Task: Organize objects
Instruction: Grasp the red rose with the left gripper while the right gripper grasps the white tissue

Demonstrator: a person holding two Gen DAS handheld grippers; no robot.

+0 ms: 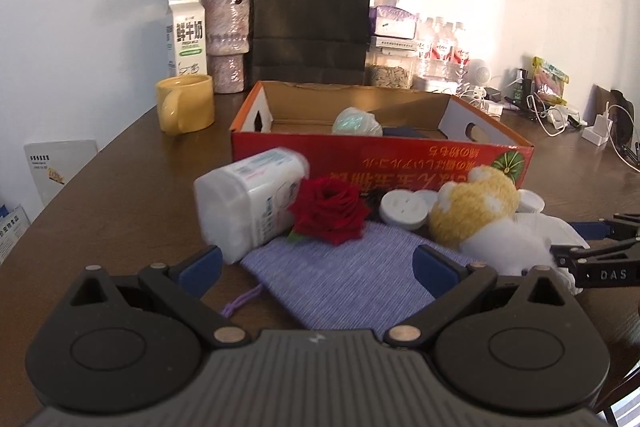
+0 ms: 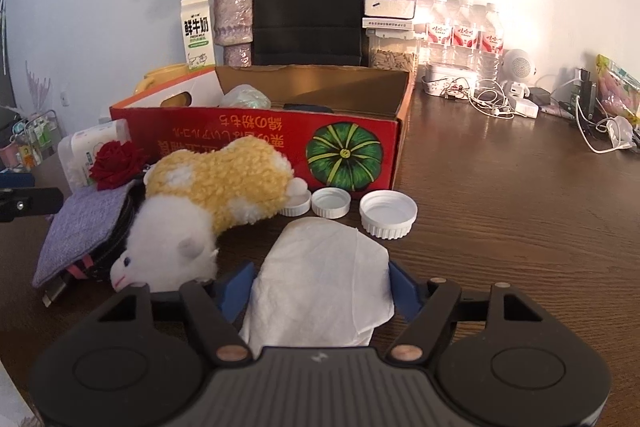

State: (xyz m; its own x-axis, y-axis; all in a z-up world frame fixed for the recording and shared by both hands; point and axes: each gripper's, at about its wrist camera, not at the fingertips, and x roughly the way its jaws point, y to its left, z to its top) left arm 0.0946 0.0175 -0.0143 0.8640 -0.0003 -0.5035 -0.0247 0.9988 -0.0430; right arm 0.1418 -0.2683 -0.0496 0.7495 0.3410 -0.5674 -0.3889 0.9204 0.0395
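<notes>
Red box (image 2: 256, 143): open cardboard carton near the middle of the desk (image 2: 500, 195), its printed front wall toward both cameras; a pale wrapped bundle (image 1: 357, 121) and a dark flat item lie inside.
Plush toy (image 2: 208, 195): yellow and white, lying on its side before the box front, head toward the near edge of the desk.
Red rose (image 1: 330, 209): rests on the far end of the purple pouch (image 1: 352, 267), touching the white container (image 1: 250, 203), which lies on its side.
White lids (image 2: 387, 213): three, upturned, in a row just before the box's front right corner.
White tissue (image 2: 320, 291): flat on the desk, near the lids, reaching back between the right gripper's fingers.
Right gripper (image 2: 322, 289): jaws apart, one blue pad on each side of the tissue; whether the pads touch it I cannot tell.
Left gripper (image 1: 318, 265): jaws wide apart over the pouch, holding nothing.
Back edge of the desk: black paper bag (image 1: 312, 23), vase of dried roses (image 1: 228, 39), milk carton (image 1: 186, 35), yellow mug (image 1: 186, 103), water bottles (image 2: 464, 31), tangled white cables (image 2: 492, 103).
</notes>
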